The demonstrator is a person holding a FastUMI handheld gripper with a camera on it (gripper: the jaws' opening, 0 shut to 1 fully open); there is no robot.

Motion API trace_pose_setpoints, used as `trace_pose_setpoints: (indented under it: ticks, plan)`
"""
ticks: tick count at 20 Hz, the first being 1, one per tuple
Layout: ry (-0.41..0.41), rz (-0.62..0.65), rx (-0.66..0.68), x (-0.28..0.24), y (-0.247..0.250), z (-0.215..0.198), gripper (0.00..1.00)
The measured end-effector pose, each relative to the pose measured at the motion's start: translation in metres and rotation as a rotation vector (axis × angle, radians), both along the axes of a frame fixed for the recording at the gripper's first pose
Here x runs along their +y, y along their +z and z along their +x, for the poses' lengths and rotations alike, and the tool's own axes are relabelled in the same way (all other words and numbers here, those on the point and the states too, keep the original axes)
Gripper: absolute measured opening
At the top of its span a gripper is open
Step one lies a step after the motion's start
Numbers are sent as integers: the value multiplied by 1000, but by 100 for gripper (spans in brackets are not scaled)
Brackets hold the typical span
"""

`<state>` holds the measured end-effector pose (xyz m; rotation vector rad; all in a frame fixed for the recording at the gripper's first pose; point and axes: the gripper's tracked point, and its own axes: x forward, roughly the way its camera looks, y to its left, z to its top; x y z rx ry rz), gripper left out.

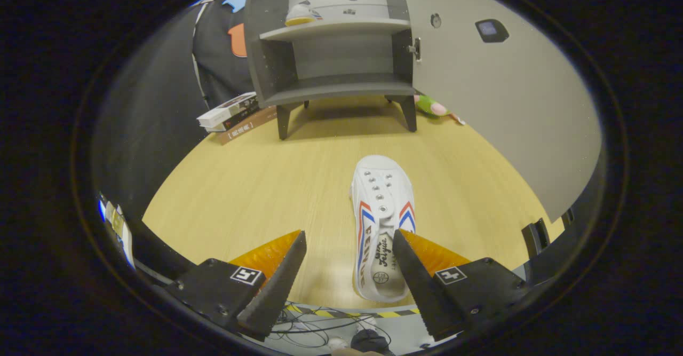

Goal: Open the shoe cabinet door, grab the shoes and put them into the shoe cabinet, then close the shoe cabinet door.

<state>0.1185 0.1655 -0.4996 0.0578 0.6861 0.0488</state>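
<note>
Over on the far left, a stack of books [230,115] lies on the tabletop [240,196] right beside the shoe cabinet [333,52], just off its left leg. The cabinet stands well beyond the claw [349,241], its door [496,110] swung wide open to the right, and one shoe [300,15] already sits on the upper shelf while the lower shelf is bare. A green and pink soft toy [431,106] peeks out low down behind the open door. Closer in, the white shoe [382,222] with red and blue stripes lies on the tabletop, toe pointing toward the cabinet. The claw is spread wide open, gripping nothing; its right finger [413,270] overlaps the shoe's heel opening, and whether it actually touches is hard to tell.
</note>
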Motion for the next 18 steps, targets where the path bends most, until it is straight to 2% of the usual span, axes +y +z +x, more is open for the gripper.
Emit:
trace_pose_setpoints:
  ticks: [5,13,15,18]
  plan:
    - [9,19,26,9,-10,20,100]
    - [51,45,-43,16,-12,43,100]
    - [67,55,-61,15,-9,46,97]
    - [71,23,-98,18,-15,56,79]
